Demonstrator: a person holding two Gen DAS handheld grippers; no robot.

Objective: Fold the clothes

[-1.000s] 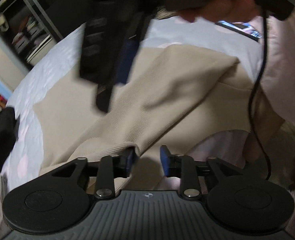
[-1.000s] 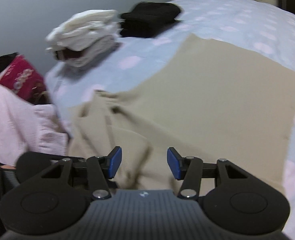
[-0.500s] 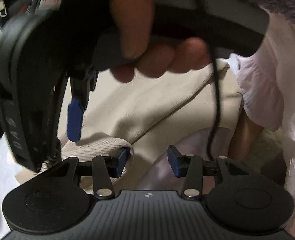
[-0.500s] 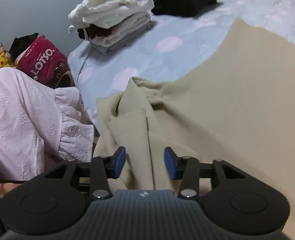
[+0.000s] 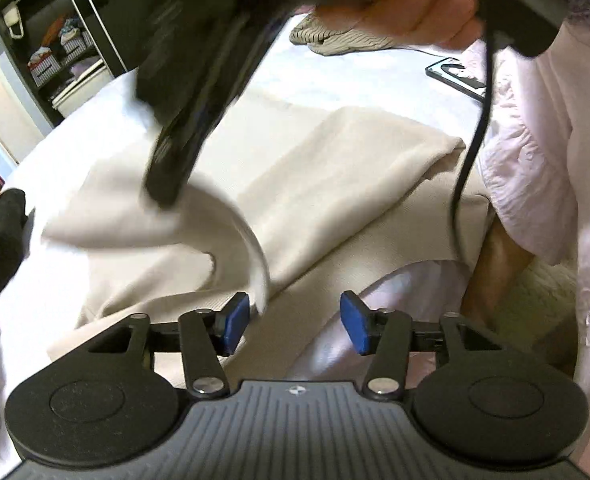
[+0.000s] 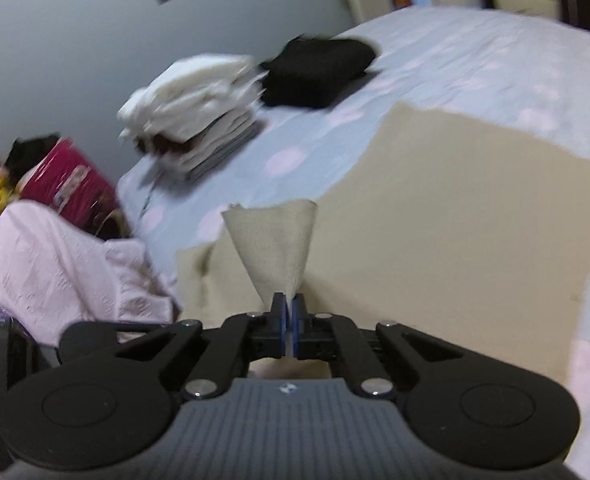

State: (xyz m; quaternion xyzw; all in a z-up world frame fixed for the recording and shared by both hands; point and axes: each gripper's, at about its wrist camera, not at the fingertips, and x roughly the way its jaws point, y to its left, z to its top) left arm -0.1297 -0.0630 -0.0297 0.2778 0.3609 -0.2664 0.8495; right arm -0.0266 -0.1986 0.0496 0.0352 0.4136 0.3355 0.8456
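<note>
A beige knit garment (image 6: pixel 455 216) lies spread on the bed (image 6: pixel 475 52). My right gripper (image 6: pixel 290 320) is shut on a sleeve end of it (image 6: pixel 275 240), which stands up in a cone above the fingers. In the left wrist view the same garment (image 5: pixel 335 168) lies folded over itself, and the right gripper (image 5: pixel 167 192) holds a lifted flap of it. My left gripper (image 5: pixel 295 318) is open and empty, just above the garment's near edge.
A stack of folded white clothes (image 6: pixel 195 100) and a folded black garment (image 6: pixel 319 68) sit on the bed's far side. A phone (image 5: pixel 457 76) and a striped cloth (image 5: pixel 335 36) lie further back. The person's pink clothing (image 5: pixel 535 152) is at the right.
My right gripper has shut on the sleeve end and lifted it. My left gripper has let go of the cuff and now stands open.
</note>
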